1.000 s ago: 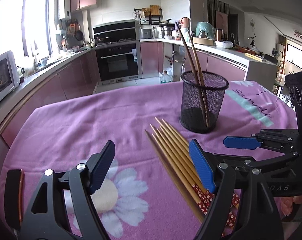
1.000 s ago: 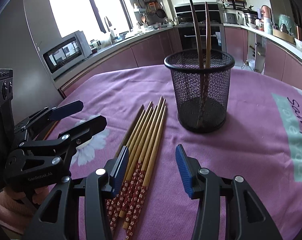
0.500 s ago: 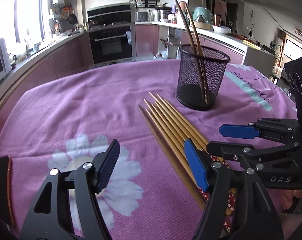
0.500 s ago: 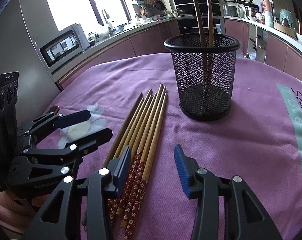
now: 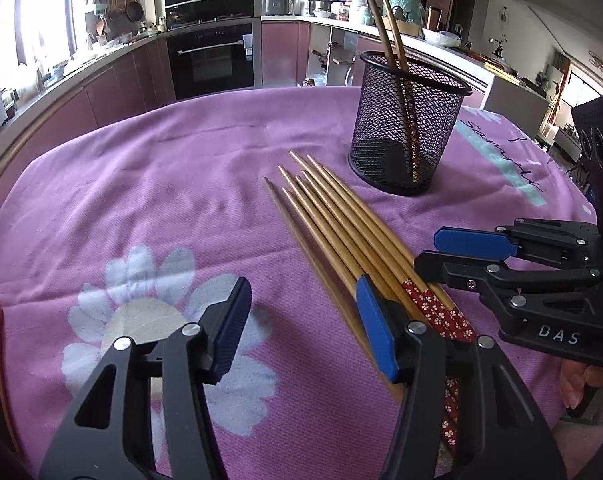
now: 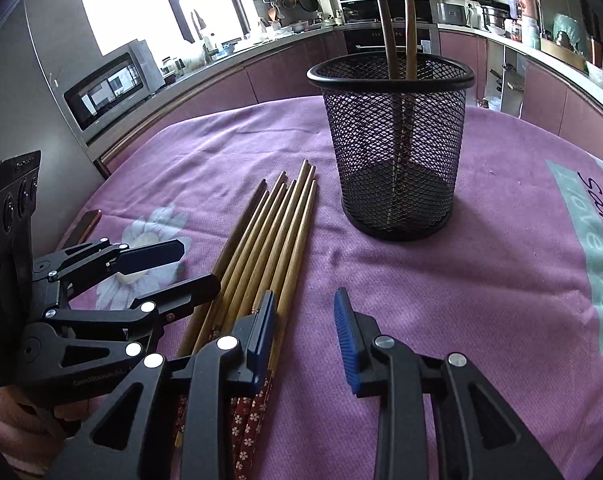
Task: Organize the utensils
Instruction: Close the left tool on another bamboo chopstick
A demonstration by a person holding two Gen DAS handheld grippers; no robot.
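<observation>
Lying flat: chopsticks [image 5: 341, 236] on the tabletop [image 5: 141, 184], between both tongs, tips toward the cup [image 5: 407, 128].
Left tongs [image 5: 301, 334]: spread, empty; right finger just beside the bundle's left edge.
Axis: running away from both tongs.
Right tongs [image 6: 305, 332]: spread, empty; left finger over the handles, seemingly nearer.
Cup: upright beyond, holding two chopsticks.

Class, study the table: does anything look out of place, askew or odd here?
Nothing is spilled or damaged. The only untidy part: a bundle of chopsticks lies loose on the cloth beside the mesh holder, which already has two standing in it.
</observation>
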